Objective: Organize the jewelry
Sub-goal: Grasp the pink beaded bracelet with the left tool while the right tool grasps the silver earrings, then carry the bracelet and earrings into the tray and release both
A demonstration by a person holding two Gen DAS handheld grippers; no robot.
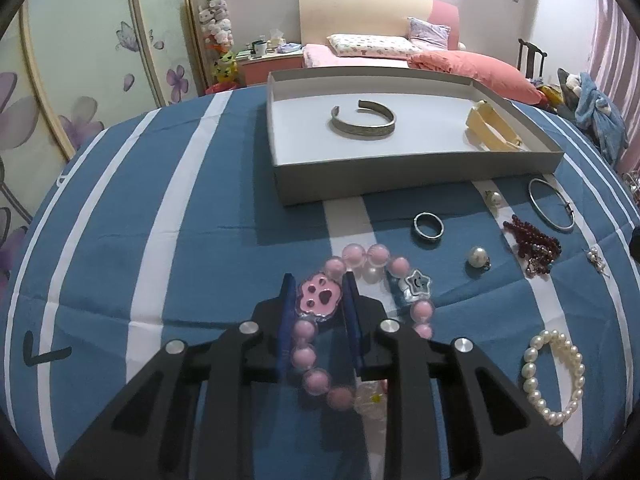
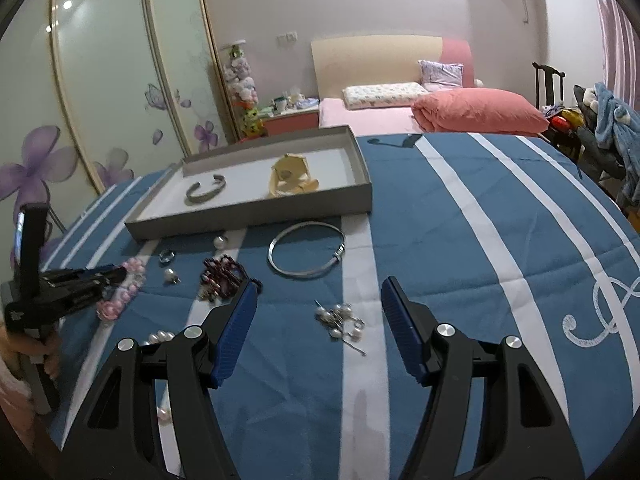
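My left gripper (image 1: 318,294) is shut on the pink bead bracelet (image 1: 376,256), its blue pads on either side of the pink paw charm (image 1: 319,296). The bracelet lies on the blue striped cloth; it also shows in the right wrist view (image 2: 130,280) under the left gripper (image 2: 116,274). My right gripper (image 2: 316,304) is open and empty above a pearl brooch (image 2: 340,320). The grey tray (image 1: 400,176) holds a metal cuff (image 1: 363,122) and a cream piece (image 1: 494,128).
Loose on the cloth: a silver ring (image 1: 429,228), a pearl earring (image 1: 478,258), a dark red bead bracelet (image 1: 534,244), a thin silver bangle (image 1: 551,206), a white pearl bracelet (image 1: 554,376). A bed and wardrobe stand beyond the table.
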